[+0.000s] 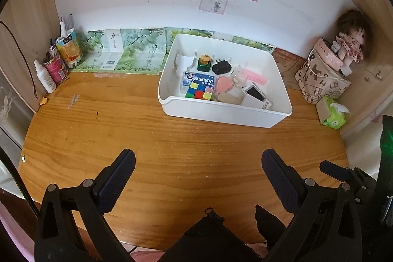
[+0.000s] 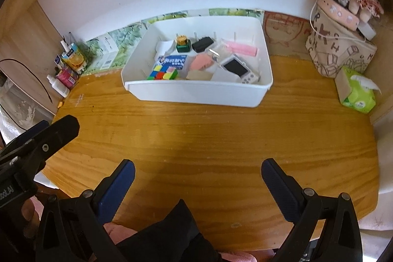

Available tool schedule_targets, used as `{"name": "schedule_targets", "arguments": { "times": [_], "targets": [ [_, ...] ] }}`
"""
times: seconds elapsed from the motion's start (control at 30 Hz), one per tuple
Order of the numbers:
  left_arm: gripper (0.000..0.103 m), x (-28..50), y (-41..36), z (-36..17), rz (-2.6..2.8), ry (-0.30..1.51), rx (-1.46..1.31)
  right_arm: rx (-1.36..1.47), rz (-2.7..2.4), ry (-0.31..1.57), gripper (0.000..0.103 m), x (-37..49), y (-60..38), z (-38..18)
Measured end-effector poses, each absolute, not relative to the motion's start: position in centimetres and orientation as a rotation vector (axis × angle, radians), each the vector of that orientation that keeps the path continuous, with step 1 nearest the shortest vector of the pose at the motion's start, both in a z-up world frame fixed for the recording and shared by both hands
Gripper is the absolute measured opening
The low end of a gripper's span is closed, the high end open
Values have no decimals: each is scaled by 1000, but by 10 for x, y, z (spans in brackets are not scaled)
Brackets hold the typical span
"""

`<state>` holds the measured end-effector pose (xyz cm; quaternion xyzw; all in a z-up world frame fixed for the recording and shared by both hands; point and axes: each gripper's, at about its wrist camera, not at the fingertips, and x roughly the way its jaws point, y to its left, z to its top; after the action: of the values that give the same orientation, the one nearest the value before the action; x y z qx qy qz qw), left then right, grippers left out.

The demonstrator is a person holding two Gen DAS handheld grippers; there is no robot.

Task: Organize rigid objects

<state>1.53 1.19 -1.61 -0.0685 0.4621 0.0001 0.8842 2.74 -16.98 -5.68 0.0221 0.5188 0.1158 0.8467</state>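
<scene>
Nearest the cameras, both tongs hang over the bare wooden counter [image 1: 172, 151], the left tongs [image 1: 198, 163] and right tongs [image 2: 198, 172] each spread wide and holding nothing. Farther back sits a white bin [image 1: 221, 112] with the rigid things inside: a colour cube [image 1: 198, 90], a blue box [image 1: 199, 80], a black charger [image 1: 221, 66], a green jar [image 1: 204, 62] and a white handheld console [image 1: 256, 96]. Beyond, a doll [image 1: 350, 41] sits on a patterned bag [image 1: 319, 82] by the wall.

Soft daylight, slight blur, fisheye-warped edges
</scene>
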Motion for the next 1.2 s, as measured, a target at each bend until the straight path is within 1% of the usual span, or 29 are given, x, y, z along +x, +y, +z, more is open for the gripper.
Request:
{"name": "schedule_targets", "arguments": {
  "times": [0.63, 1.2],
  "targets": [
    [102, 7, 12, -5, 70, 880, -95, -9, 250, 1156, 103, 26, -163, -68],
    [102, 19, 13, -4, 53, 876, -93, -20, 221, 1172, 103, 38, -162, -71]
  ]
}}
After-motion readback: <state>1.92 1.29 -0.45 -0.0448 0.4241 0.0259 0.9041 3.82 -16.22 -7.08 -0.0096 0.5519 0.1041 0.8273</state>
